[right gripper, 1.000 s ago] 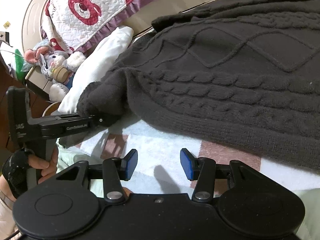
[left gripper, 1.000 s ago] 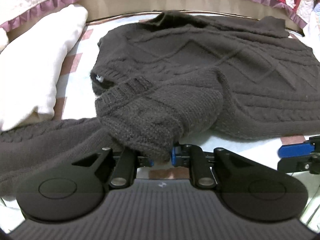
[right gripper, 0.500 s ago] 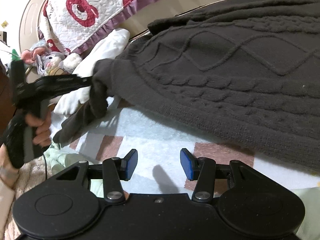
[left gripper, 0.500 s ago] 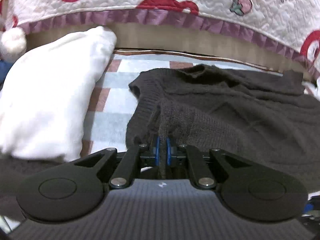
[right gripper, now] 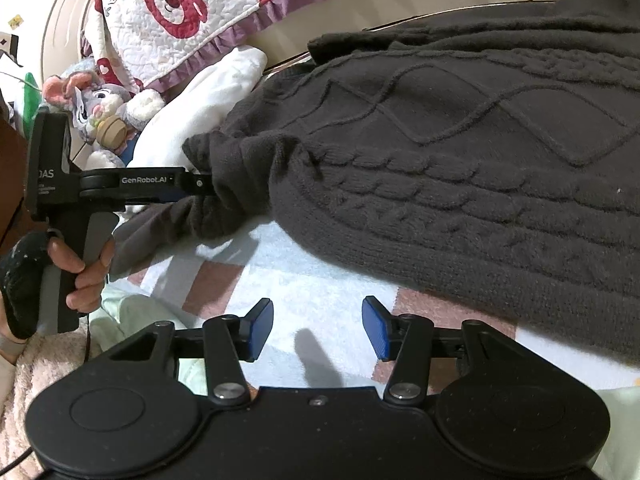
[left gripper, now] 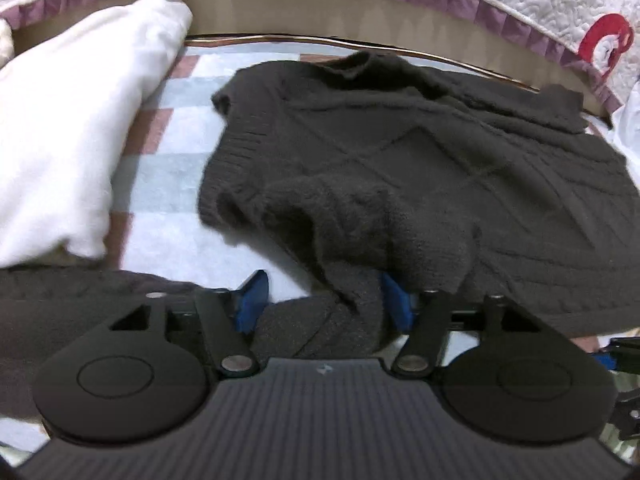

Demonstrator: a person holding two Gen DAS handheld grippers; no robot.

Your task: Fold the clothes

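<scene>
Lying flat on the checked bed cover (right gripper: pixel 320 284), the dark cable-knit sweater (left gripper: pixel 440 168) spreads ahead of both grippers. Its sleeve (left gripper: pixel 340 220) is bunched and folded in over the body just in front of the left gripper (left gripper: pixel 322 300). The end of the sleeve drops down between the blue pads. This gripper has its jaws wide apart, so the knit lies loosely in the gap and is not pinched. The right gripper (right gripper: pixel 318 330) is just before the sweater's hem. Its jaws are opening, with only bed cover between them. To its left, a hand (right gripper: pixel 80 268) holds the handle of the left gripper. A white pillow (left gripper: pixel 72 140) lies ahead-left of the left gripper. Beyond the sweater hangs a quilt (right gripper: pixel 208 12) with a purple frill, and a plush toy (right gripper: pixel 96 100) is next to it.
</scene>
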